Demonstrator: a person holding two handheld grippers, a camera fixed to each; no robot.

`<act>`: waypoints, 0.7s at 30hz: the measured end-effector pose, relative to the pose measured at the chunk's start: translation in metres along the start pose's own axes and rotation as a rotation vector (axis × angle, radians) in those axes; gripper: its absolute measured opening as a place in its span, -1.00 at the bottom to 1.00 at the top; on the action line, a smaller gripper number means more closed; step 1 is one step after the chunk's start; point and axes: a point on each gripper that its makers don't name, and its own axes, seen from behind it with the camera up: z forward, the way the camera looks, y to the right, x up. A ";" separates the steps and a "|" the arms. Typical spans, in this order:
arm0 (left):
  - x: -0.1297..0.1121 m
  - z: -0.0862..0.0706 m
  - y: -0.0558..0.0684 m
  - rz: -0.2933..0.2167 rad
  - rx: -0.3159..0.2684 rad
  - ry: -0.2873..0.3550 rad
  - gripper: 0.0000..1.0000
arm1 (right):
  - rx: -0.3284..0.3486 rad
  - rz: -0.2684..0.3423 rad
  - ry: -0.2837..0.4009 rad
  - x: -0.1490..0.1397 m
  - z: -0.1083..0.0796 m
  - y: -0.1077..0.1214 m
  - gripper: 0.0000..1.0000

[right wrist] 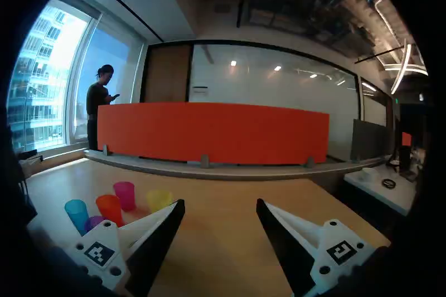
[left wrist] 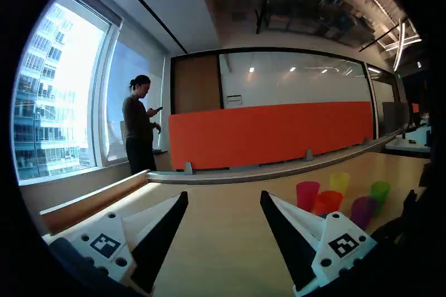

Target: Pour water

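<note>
- Left tongs (left wrist: 223,194) are spread wide, with nothing between the fingers; they hang over the bare wooden counter (left wrist: 223,252).
- Right tongs (right wrist: 220,202) are equally wide and hold nothing, also above the counter (right wrist: 223,247).
- In the left gripper view a cluster of cups stands upright on the counter, beyond the right finger: pink cup (left wrist: 307,194), orange cup (left wrist: 328,202) just beside it, yellow cup (left wrist: 339,181) behind, green cup (left wrist: 380,191) farther right, and purple cup (left wrist: 363,210) nearest the camera.
- In the right gripper view the cluster sits beyond the left finger: blue cup (right wrist: 76,213), orange cup (right wrist: 108,208), pink cup (right wrist: 125,194), yellow cup (right wrist: 159,199), and purple cup (right wrist: 93,222), partly hidden by the finger.
- I cannot tell whether any cup holds water.
- An orange screen (left wrist: 267,135) (right wrist: 212,132) runs along the far edge of the counter.
- A person (left wrist: 138,124) (right wrist: 97,107) stands by the window (left wrist: 56,91), behind the end of the screen.
</note>
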 end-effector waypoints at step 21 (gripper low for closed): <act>-0.039 0.009 -0.002 -0.032 -0.010 0.000 0.93 | 0.003 -0.006 -0.007 0.013 0.007 -0.016 0.98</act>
